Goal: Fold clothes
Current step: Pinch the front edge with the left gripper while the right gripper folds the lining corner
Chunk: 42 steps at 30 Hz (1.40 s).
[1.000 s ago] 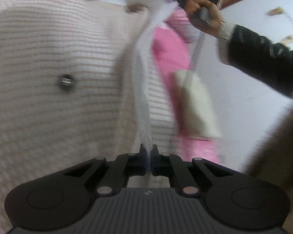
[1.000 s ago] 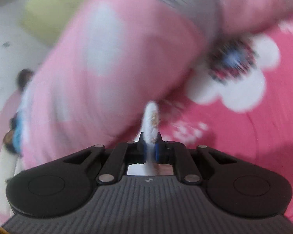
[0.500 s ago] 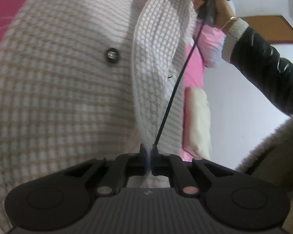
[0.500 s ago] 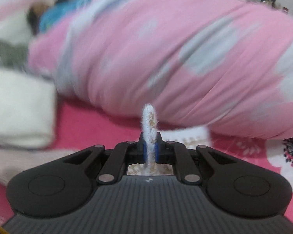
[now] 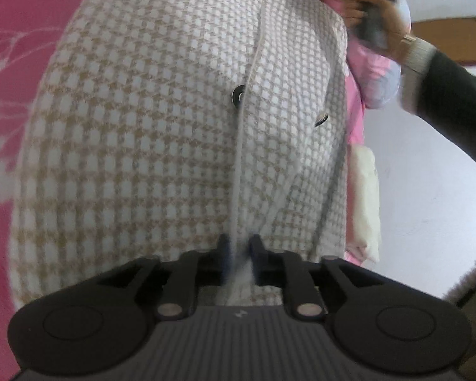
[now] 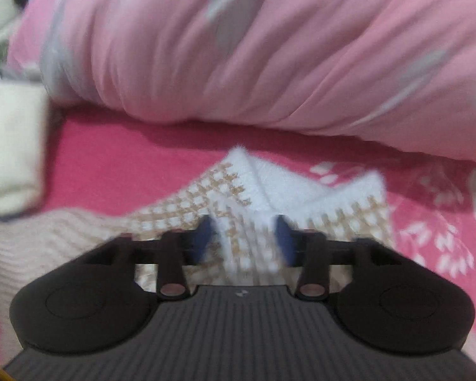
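A beige and white houndstooth jacket (image 5: 158,127) lies spread on the pink bed sheet (image 5: 16,63), one front panel folded over the other, two dark buttons (image 5: 239,95) showing. My left gripper (image 5: 240,247) sits low over the hem; its jaws are opening, with the panel's white edge loose between them. In the right wrist view, my right gripper (image 6: 244,238) is opening wide over the jacket's top corner (image 6: 238,190), which rests on the sheet between the blue pads (image 6: 203,235) without touching them. A hand (image 5: 380,25) holding that gripper shows at the top right of the left wrist view.
A bulky pink duvet (image 6: 269,47) lies just beyond the jacket. A folded cream cloth (image 6: 12,146) sits beside the jacket near the bed's edge (image 5: 365,203). The person's dark sleeve (image 5: 453,101) crosses the right side over pale floor (image 5: 428,206).
The lifted front panel has come down flat onto the jacket. Both grippers, earlier shut on its edge, have sunk toward the bed and parted their jaws, the right one much wider.
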Motion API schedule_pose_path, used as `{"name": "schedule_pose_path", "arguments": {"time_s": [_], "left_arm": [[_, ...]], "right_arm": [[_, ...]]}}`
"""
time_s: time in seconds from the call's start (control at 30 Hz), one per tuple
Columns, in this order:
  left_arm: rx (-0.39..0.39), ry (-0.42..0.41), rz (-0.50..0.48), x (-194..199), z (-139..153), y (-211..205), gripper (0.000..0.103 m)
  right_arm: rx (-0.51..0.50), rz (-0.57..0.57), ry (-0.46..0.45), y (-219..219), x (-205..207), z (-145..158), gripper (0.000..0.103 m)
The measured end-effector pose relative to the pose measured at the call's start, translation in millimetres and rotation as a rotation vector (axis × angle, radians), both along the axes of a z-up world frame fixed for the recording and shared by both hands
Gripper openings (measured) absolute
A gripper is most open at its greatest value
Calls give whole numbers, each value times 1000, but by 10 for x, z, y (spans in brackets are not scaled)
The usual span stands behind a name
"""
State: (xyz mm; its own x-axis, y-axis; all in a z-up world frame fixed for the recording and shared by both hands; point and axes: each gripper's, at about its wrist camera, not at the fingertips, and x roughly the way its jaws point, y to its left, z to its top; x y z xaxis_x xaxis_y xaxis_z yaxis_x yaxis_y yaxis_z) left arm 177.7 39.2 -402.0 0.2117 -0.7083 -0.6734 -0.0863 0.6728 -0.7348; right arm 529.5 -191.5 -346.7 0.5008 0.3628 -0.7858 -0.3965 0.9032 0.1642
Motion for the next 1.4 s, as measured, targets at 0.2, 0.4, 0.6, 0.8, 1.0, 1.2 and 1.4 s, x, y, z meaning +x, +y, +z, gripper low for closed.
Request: {"name": "schedule_pose_path", "arguments": {"time_s": [0.2,0.4,0.6,0.8,1.0,1.2,1.4], "left_arm": [[30,-20,-125,102,85,-32,38],[42,-11,-244,168,103,-117,45],[77,33,-318,195,57,-212,43],[117,80,-312,269,-21,-301,36],[168,94,-308,285,-41,-424,35],[220,75,-273,213,-20,-472,29],[255,64,-208,152,65,-494,6]], "right_arm": [[210,-213,42,-1173,-1016,791,66],[287,-556,180,-2274,-2823,835,69],[381,-919,457,-2489,-4621,88,69],[758,-1196,527,-2370,-5596,-446,66],[874,-1240,588,-2084,-5664,-774,57],[961,-1227,548,-2068,-5576,-819,37],[975,-1184,552,-2194,-5516,-908,6]]}}
